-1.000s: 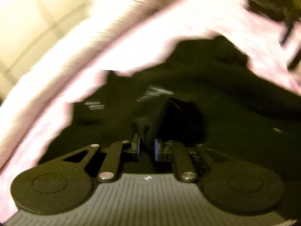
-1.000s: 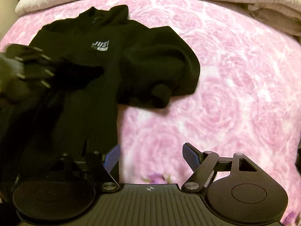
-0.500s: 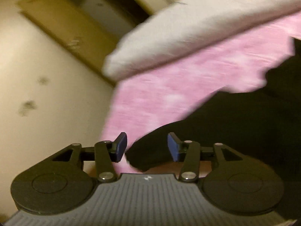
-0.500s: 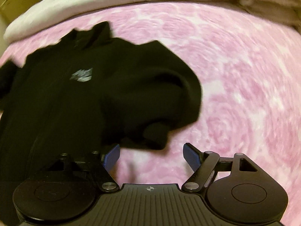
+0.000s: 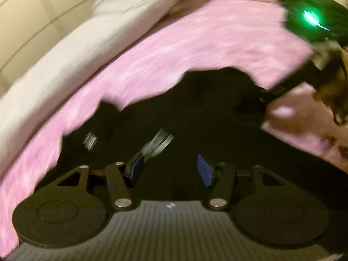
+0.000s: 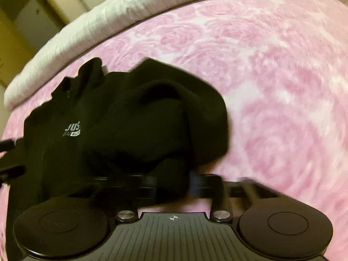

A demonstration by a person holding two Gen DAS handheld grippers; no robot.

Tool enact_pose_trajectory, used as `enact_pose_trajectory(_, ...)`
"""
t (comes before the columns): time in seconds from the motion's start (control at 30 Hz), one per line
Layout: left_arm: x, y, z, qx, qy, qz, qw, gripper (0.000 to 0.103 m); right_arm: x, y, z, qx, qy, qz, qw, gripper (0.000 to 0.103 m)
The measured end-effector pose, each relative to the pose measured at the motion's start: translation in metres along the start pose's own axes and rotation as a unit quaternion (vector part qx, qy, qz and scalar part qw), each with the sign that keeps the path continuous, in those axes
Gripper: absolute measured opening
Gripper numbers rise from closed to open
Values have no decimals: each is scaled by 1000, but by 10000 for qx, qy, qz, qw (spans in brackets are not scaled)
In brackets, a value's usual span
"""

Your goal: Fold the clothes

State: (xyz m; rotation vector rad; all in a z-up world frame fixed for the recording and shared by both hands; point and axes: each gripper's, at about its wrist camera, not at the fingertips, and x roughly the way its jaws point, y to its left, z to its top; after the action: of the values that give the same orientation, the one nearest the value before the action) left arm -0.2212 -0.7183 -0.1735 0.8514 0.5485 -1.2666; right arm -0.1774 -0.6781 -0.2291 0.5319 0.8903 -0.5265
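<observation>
Right gripper (image 6: 174,187), lower centre: jaws closing on black hoodie (image 6: 130,126) cuff. Left gripper (image 5: 170,170): opening, empty above fabric. Risk: thin pinch slips, sleeve unfolds.

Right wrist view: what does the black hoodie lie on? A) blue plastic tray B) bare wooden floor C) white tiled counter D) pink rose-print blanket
D: the black hoodie is spread on the pink rose-print blanket, with a pale quilt bunched along the blanket's far edge.
</observation>
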Motion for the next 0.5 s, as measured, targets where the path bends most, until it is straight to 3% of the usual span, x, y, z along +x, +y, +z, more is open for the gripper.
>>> enact_pose_trajectory(0.07, 4, -12, 15, 135, -163, -165, 9996, 50, -24, 9, 19, -934, -145, -509, 9942, 11)
enact_pose_trajectory(0.1, 3, -16, 20, 125, -230, -202, 9995, 50, -39, 16, 27, -1533, -279, -801, 9845, 11)
enact_pose_trajectory(0.13, 3, -18, 24, 83, -270, -221, 9994, 50, -54, 28, 30, -2279, -500, -1118, 9660, 12)
enact_pose_trajectory(0.17, 4, -17, 25, 37, -252, -225, 9994, 50, -69, 42, 30, -3052, -746, -1430, 9385, 16)
enact_pose_trajectory(0.23, 8, -16, 25, -55, -173, -219, 9996, 51, -89, 60, 19, -3891, -1436, -2362, 8787, 16)
enact_pose_trajectory(0.27, 10, -16, 26, -54, -152, -212, 9996, 51, -95, 61, 15, -3980, -1613, -2489, 8681, 17)
enact_pose_trajectory(0.3, 12, -17, 28, -34, -139, -204, 9997, 51, -95, 56, 13, -3813, -1522, -2318, 8819, 20)
enact_pose_trajectory(0.43, 18, -18, 35, 48, -85, -168, 9998, 53, -82, 19, 2, -2391, -645, -1217, 9612, 37)
enact_pose_trajectory(0.5, 29, -32, 49, 500, -219, -261, 9982, 61, -77, -2, -6, -1427, -388, -900, 9849, 51)
